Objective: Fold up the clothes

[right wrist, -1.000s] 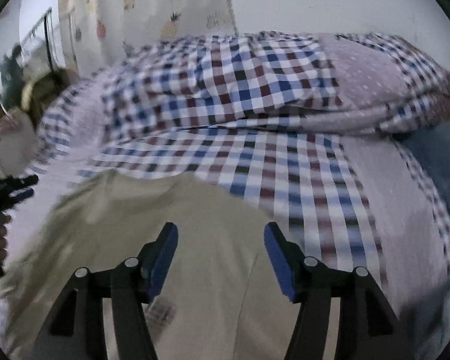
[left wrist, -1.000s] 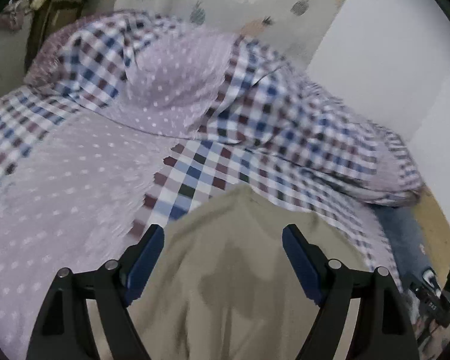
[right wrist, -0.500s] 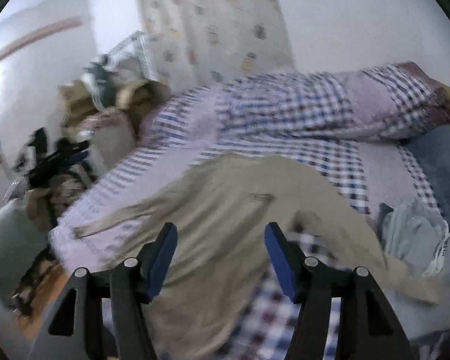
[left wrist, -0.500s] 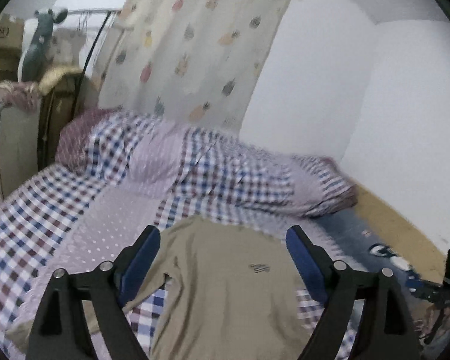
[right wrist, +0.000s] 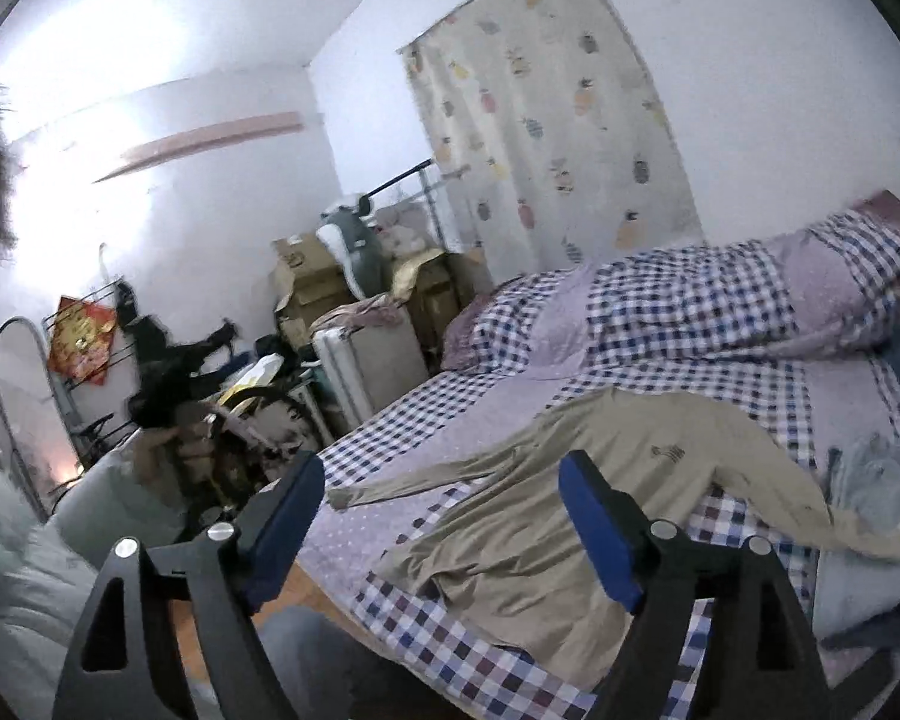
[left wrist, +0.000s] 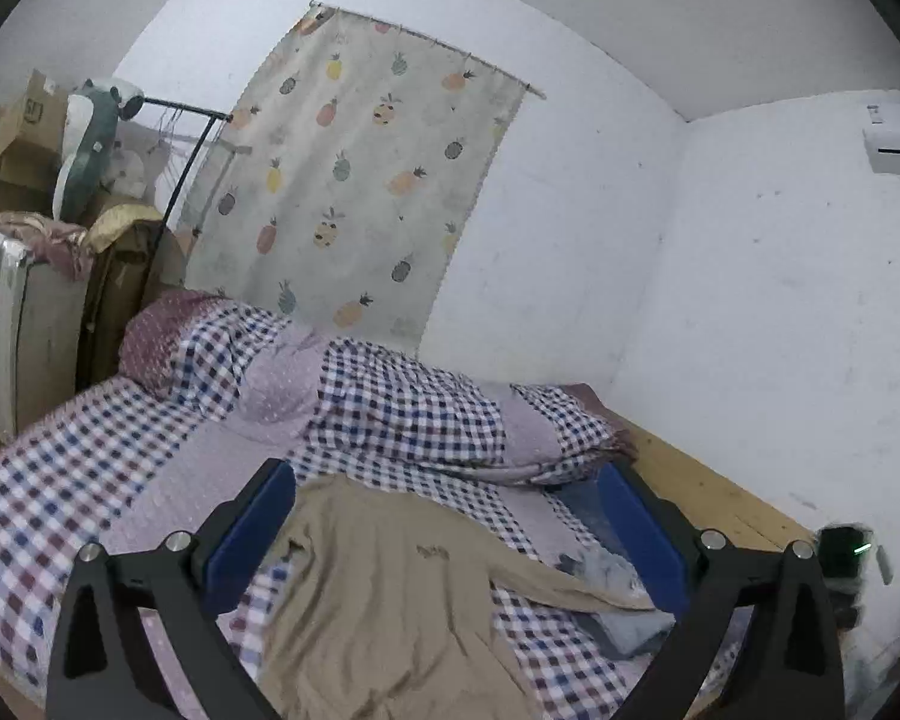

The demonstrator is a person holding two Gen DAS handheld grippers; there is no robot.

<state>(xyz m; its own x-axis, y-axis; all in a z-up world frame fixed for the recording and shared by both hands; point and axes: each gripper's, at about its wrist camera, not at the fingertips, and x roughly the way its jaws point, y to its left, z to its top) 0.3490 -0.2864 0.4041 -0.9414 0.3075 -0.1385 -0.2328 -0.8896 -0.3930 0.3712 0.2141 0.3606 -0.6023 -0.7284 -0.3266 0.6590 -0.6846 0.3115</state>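
Note:
A khaki long-sleeved shirt (left wrist: 390, 594) lies spread face up on the checked bed, sleeves out to both sides; in the right wrist view the shirt (right wrist: 576, 480) shows whole, its left sleeve reaching toward the bed edge. My left gripper (left wrist: 444, 534) is open and held above the shirt, holding nothing. My right gripper (right wrist: 438, 510) is also open and empty, raised well back from the bed near its front left corner.
A rolled checked quilt (left wrist: 402, 414) lies across the head of the bed (right wrist: 390, 426). Grey-blue clothes (right wrist: 882, 480) sit by the shirt's right sleeve. Boxes and a suitcase (right wrist: 372, 354) crowd the left side. A wooden ledge (left wrist: 708, 492) runs along the right wall.
Both grippers have pulled up and back from close over the shirt, so the whole shirt and room now show. The right view has swung toward the bed's left side.

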